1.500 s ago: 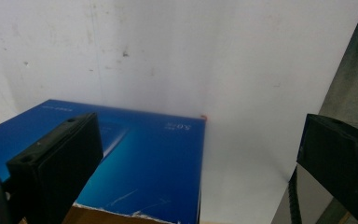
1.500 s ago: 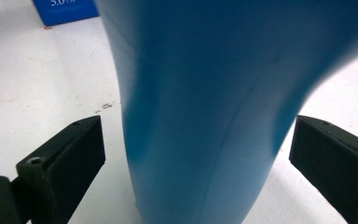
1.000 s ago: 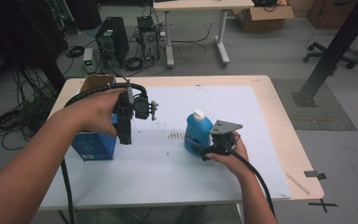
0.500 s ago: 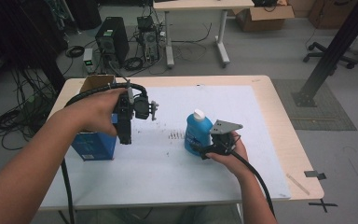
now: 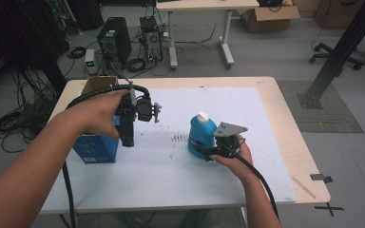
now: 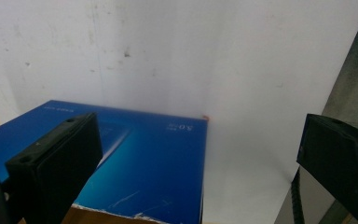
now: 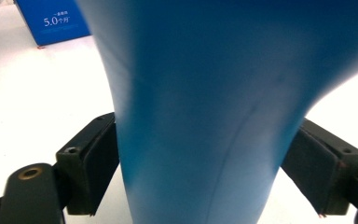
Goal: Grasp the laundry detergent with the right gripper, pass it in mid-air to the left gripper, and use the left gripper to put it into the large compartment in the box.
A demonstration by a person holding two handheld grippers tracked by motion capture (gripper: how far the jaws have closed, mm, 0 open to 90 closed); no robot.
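In the centre-right of the high view, the right gripper [image 5: 208,151] is closing in on the blue bottle [image 5: 201,134], which is standing upright with its white cap [image 5: 202,116] on the white sheet [image 5: 247,118] that is covering the desk [image 5: 285,118]. Its jaws have just been closing, with the bottle's lower body between them; in the right gripper view the bottle [image 7: 214,107] is sitting right against both black pads [image 7: 103,163], so the gripper is partly closed and appears to be clamping the bottle (whether the squeeze is firm yet is hard to judge from here). At the left of the high view, the left gripper [image 5: 126,137] is hanging above the blue box [image 5: 95,147], which is lying at the sheet's left edge with a brown cardboard box [image 5: 97,84] just behind it. In the left gripper view its jaws are standing wide apart with nothing between them, and the blue box [image 6: 135,163] is lying below, in the lower left of that frame. The step in hand seems to be securing the bottle. The next move is probably calling for a settled grip low on the body before any lift, keeping the bottle vertical so that the curved plastic is not slipping or tipping between the pads; the left gripper is free to help, perhaps at the cap.
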